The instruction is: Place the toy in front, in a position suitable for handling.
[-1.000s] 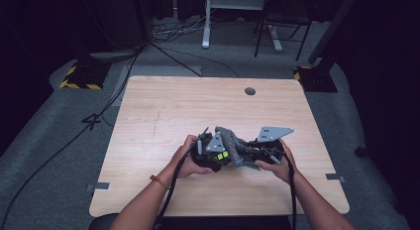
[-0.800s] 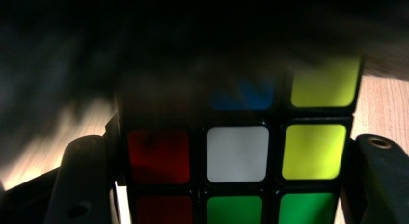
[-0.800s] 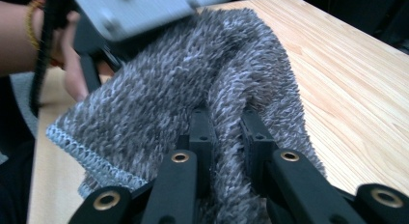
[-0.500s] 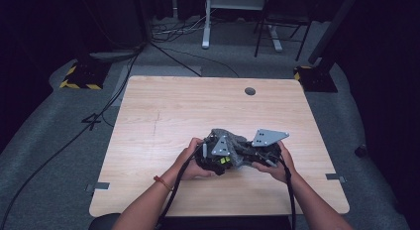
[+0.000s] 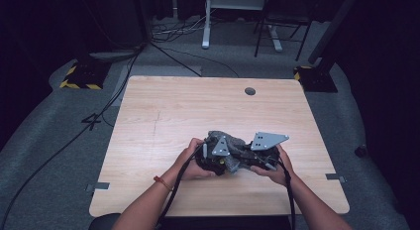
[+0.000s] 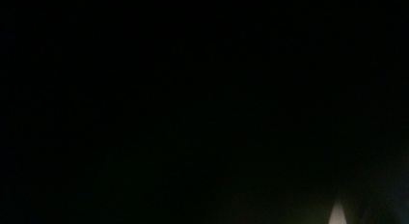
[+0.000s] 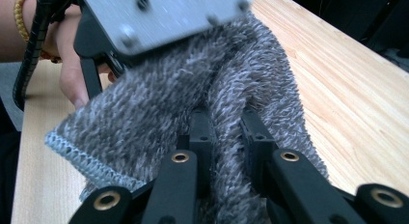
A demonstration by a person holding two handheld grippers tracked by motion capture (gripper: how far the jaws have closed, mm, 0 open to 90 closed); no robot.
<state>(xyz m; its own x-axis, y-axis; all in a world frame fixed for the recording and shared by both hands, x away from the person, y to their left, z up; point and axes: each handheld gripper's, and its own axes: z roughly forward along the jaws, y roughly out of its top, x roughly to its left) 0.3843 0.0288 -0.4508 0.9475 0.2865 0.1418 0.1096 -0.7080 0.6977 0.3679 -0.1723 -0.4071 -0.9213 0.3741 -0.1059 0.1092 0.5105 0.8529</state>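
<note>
right gripper (image 7: 225, 137) pinches a ridge of grey knitted cloth (image 7: 159, 113) between its 2 black jaws. the cloth runs away from the jaws toward the left gripper (image 5: 214, 153), just beyond, which seems clamped on the far end, though its own view is dark. both hands sit close together at the near middle of the wooden table (image 5: 163, 116), cloth bunched between them.

the left gripper view is blacked out; the grey cloth (image 7: 212, 103) is cut off at the bottom edge.
</note>
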